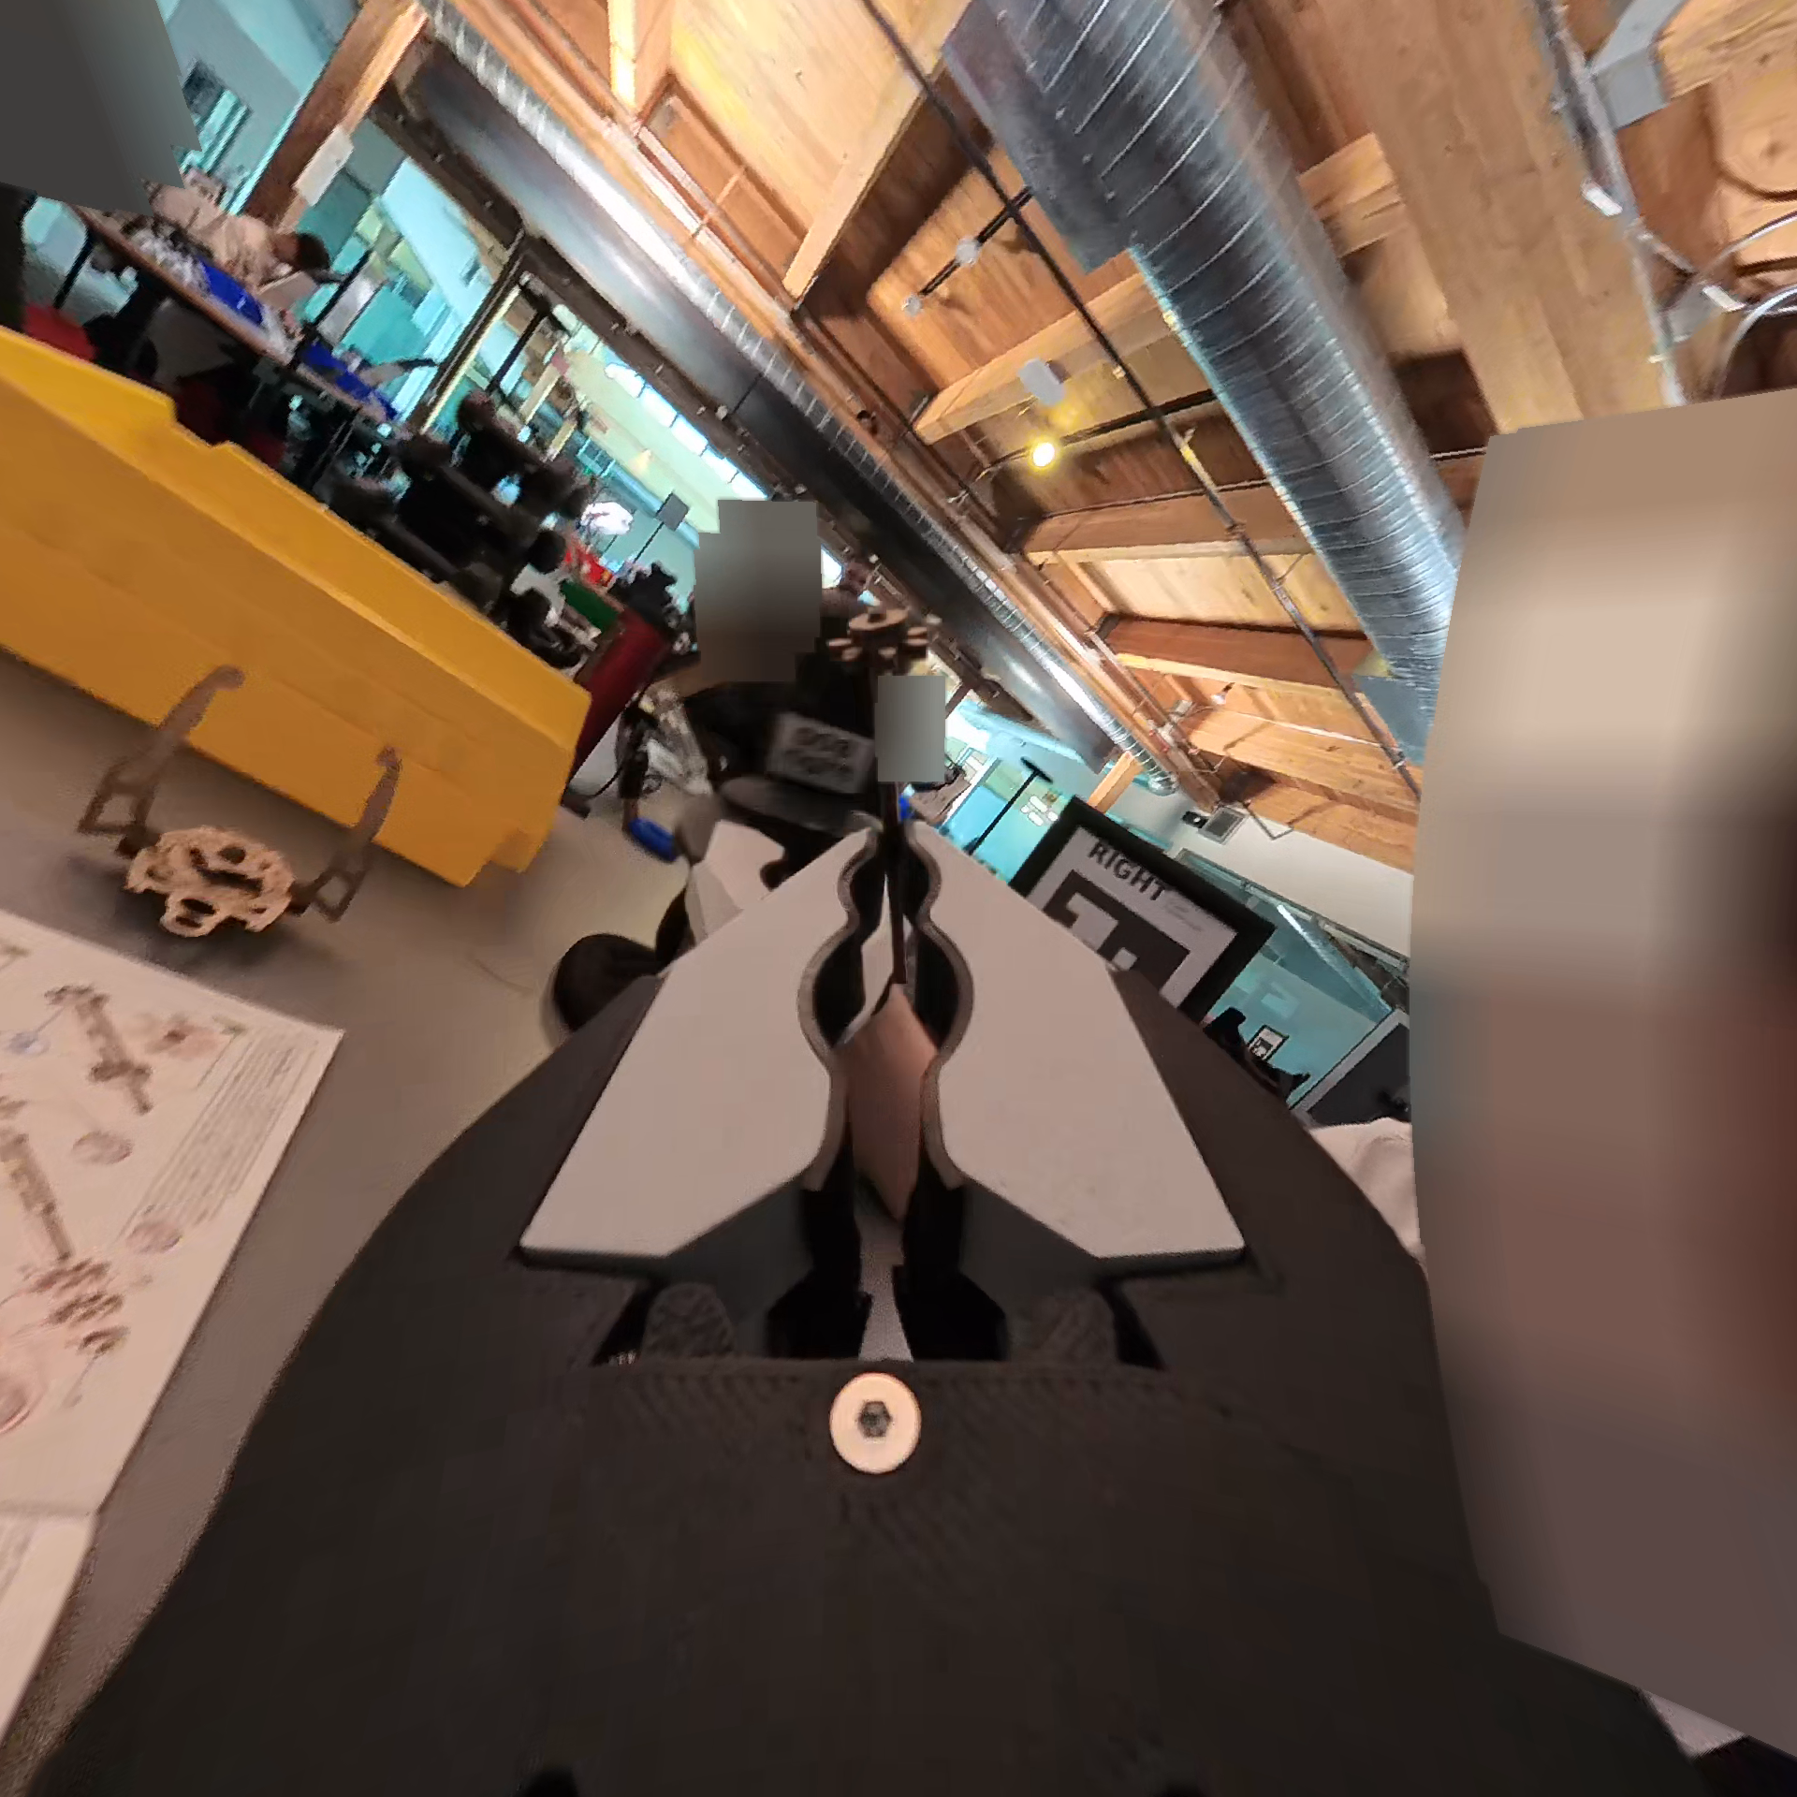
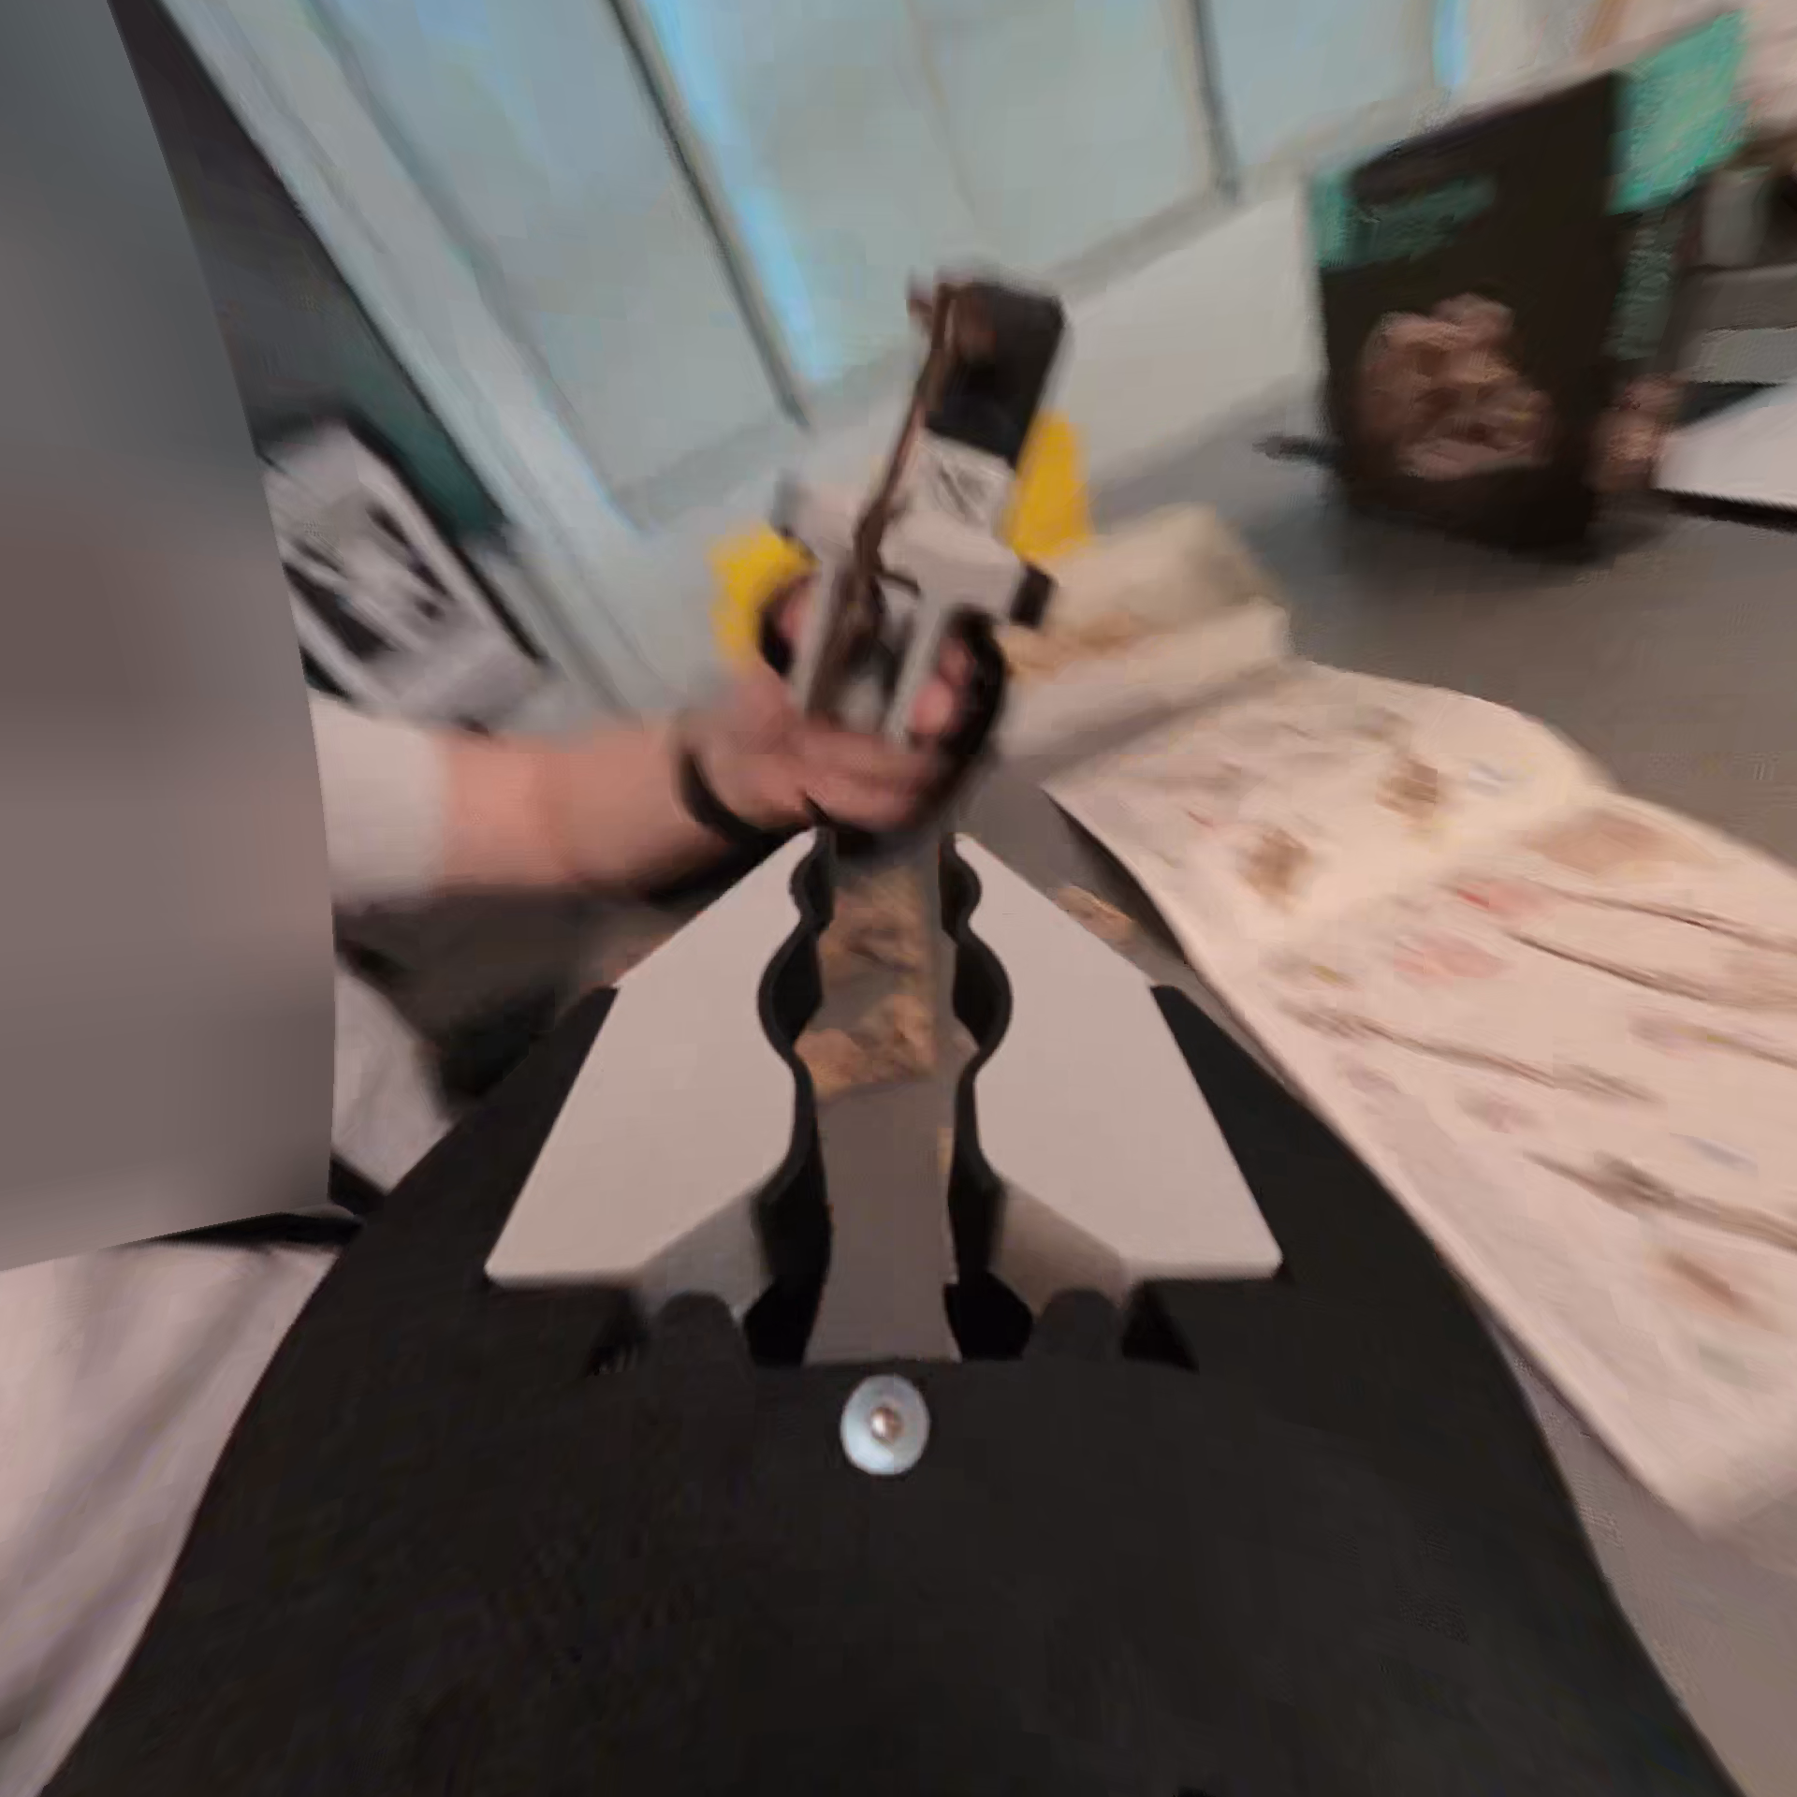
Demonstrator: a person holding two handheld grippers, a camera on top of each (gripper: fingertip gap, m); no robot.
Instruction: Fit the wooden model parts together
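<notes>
My left gripper (image 1: 887,838) is shut on a thin dark wooden stick (image 1: 887,904) that stands up between the fingertips. The stick carries a small gear-like wooden piece (image 1: 880,630) at its top. It is raised off the table and tilted up. In the blurred right wrist view, the left gripper (image 2: 880,622) shows farther off in a hand, with the stick (image 2: 899,457) rising from it. My right gripper (image 2: 880,861) is open and empty, just below that hand. Pale wooden pieces (image 2: 875,972) lie on the table under its gap. A round wooden assembly (image 1: 209,875) with two upright arms sits on the table at left.
A printed instruction sheet (image 1: 126,1118) lies on the grey table; it also shows in the right wrist view (image 2: 1410,972). A yellow bin (image 1: 243,622) stands behind the assembly. A black box (image 2: 1478,321) stands at the far right. A black-and-white marker plate (image 1: 1138,914) is close on the right. The grippers' ends are close to 6 cm from one another. Between my right fingertips and the round wooden assembly (image 1: 209,875) there is roughly 20 cm.
</notes>
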